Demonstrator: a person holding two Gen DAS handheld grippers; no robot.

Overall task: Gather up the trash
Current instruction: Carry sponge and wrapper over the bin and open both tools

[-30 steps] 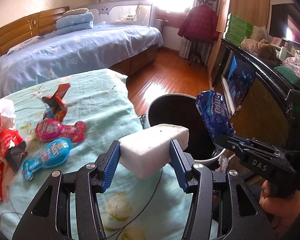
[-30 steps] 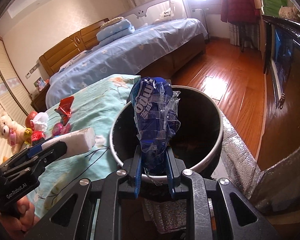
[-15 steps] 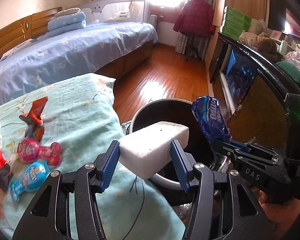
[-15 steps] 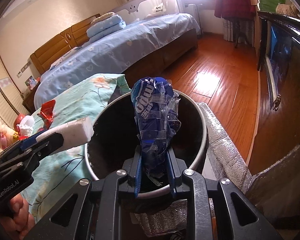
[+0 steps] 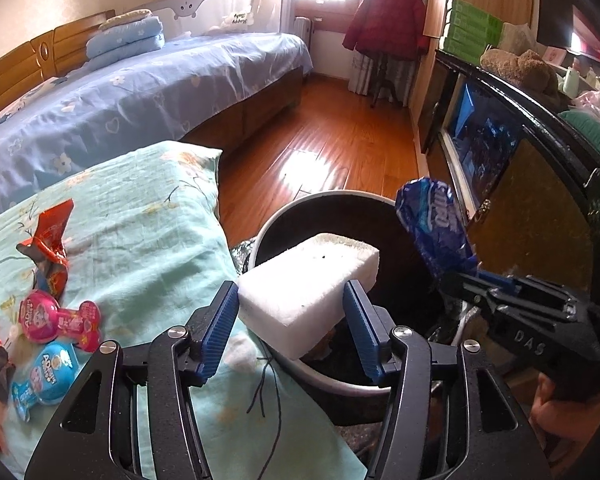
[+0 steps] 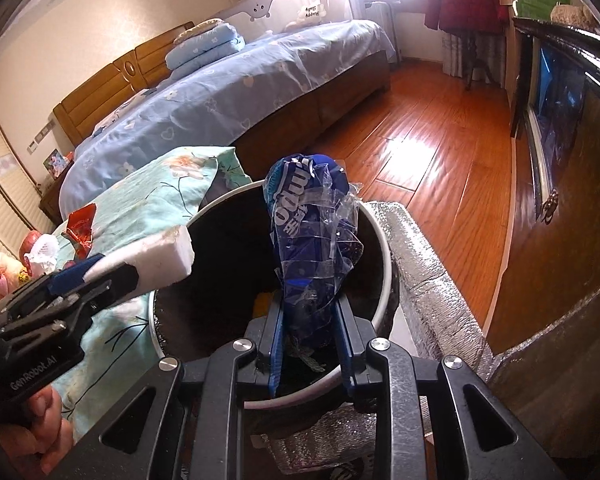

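Over the last second I have brought both loads in from the quilt toward the bin: the left gripper (image 5: 290, 326), which sat over the green floral quilt (image 5: 132, 216) a moment ago, now reaches past its edge, and the far end of the white foam block (image 5: 308, 280) hangs over the near rim of the dark trash bin (image 5: 320, 202). That tells me the carry is nearly finished and the drop is the step in hand. The left jaws are clenched on the block, one blue pad on each long side, with most of it sticking out forward beyond the tips. In my right gripper (image 6: 310, 334) the jaws are clamped on the lower end of the crumpled blue wrapper (image 6: 312, 232), which stands upright out of them, directly over the bin's open mouth. From the right wrist view the block's end sits just beside the wrapper, level with the rim, the two apart but close. I judge the wrapper can be let go as it is; the block I would carry a little further in first, since its rear half lies over the quilt edge and could tip back out. More trash waits on the quilt: a red wrapper (image 5: 48, 232), a pink packet (image 5: 60, 318) and a blue packet (image 5: 46, 372) well to the left.
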